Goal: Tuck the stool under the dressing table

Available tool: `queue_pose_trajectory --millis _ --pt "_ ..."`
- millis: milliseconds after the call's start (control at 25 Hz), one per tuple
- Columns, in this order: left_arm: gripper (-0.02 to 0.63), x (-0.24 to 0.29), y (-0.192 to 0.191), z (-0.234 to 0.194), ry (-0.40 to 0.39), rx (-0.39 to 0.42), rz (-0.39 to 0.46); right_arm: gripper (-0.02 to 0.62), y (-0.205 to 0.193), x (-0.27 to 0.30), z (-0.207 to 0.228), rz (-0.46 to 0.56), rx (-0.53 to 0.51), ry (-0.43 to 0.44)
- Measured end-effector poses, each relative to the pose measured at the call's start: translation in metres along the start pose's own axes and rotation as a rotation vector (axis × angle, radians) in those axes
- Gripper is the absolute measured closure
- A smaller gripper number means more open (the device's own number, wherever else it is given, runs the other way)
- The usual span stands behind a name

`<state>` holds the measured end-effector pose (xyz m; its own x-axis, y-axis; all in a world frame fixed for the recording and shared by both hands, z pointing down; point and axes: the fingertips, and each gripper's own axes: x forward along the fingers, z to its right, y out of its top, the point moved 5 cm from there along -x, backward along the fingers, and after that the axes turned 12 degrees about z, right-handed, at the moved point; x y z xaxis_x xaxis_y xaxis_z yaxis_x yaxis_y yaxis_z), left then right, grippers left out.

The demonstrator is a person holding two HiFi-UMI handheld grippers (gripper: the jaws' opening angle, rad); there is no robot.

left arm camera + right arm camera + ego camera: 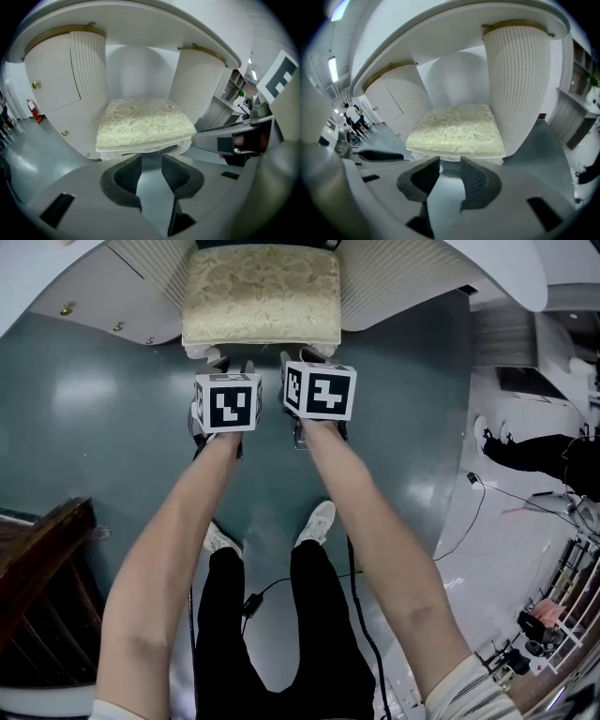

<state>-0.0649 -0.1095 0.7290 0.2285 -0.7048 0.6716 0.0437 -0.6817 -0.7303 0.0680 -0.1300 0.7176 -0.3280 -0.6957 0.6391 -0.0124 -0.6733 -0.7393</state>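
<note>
The stool [261, 294] has a cream leaf-patterned cushion on a white frame. It stands in the knee gap of the white dressing table [517, 270], between the two ribbed pedestals [196, 80]. My left gripper [229, 364] and right gripper [306, 360] hover side by side just before the stool's near edge, apart from it. In the left gripper view the stool [145, 123] lies beyond my left gripper [151, 166], whose jaws stand open over bare floor. The right gripper view shows the stool [459, 129] ahead of my right gripper [450, 171], open with nothing between its pads.
Dark wooden furniture [42, 596] stands at the lower left. Cables [487, 495] and black equipment [539, 451] lie on the pale floor to the right. My own feet [317, 521] are on the grey-green floor behind the grippers. People [356, 119] stand far off at the left.
</note>
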Motion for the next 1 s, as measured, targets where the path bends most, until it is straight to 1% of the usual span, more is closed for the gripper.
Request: queue_pose_trajectory --millis 160,280,360,480,520,760,880,1000 --pt "0.489 -0.021 0.004 0.014 -0.028 -0.004 0.01 0.472 0.004 -0.02 -0.009 0.016 0.003 0.013" --pt "0.514 -0.037 0.002 0.022 -0.05 -0.04 0.006 0.492 0.003 -0.035 -0.014 0.024 -0.001 0.026" --pt "0.529 -0.047 -0.002 0.022 -0.06 -0.052 0.003 0.504 0.0 -0.045 -0.018 0.023 -0.013 0.038" --pt "0.549 -0.062 -0.004 0.015 -0.054 -0.073 0.012 0.542 -0.005 -0.058 -0.022 0.028 -0.017 0.052" --pt "0.555 -0.067 -0.005 0.014 -0.053 -0.077 0.013 0.546 -0.007 -0.062 -0.023 0.03 -0.016 0.054" --pt "0.596 -0.098 -0.003 0.015 -0.067 -0.054 0.017 0.581 -0.011 -0.086 -0.041 0.051 -0.041 0.093" --pt "0.6 -0.117 -0.004 0.023 -0.076 -0.043 0.028 0.581 -0.01 -0.102 -0.05 0.062 -0.037 0.116" --pt "0.6 -0.135 -0.01 0.034 -0.08 -0.04 0.032 0.583 -0.013 -0.122 -0.06 0.055 -0.063 0.154"
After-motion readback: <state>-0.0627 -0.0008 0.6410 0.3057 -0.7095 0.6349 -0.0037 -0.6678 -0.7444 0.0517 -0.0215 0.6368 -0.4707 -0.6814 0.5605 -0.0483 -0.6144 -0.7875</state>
